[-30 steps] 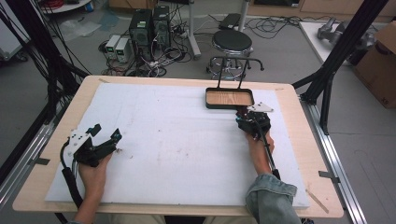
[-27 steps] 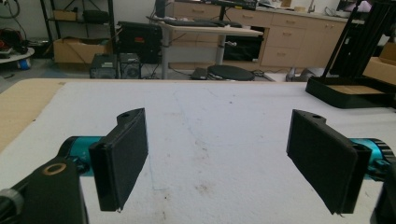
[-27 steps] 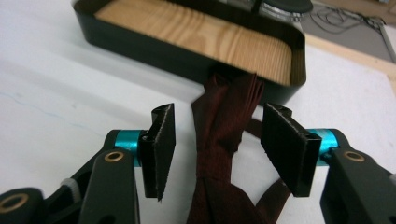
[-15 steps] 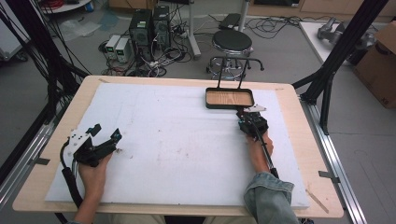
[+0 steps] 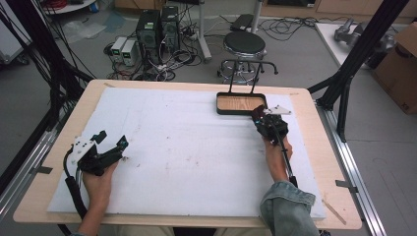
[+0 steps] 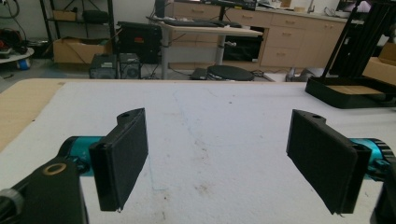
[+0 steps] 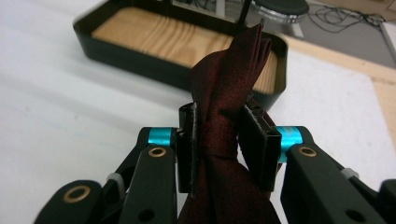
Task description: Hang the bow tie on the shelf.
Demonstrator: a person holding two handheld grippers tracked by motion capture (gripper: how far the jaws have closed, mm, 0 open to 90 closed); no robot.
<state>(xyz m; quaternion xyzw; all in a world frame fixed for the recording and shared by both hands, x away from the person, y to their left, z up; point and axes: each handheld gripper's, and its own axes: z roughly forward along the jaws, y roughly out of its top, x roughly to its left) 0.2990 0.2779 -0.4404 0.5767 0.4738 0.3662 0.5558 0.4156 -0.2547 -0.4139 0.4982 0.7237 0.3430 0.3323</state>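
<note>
**Right gripper clamped on dark red cloth beside the tray**

Your right gripper, seen in its own view at lower centre, has its jaws closed on a bunched dark red cloth that rises between them. The black tray with a wooden floor fills the upper part of that frame, just beyond the cloth. In the high view, your right gripper sits right of centre, just below the tray. Your left gripper, at left of centre, rests over the white mat with its jaws wide apart, nothing between them.
</note>
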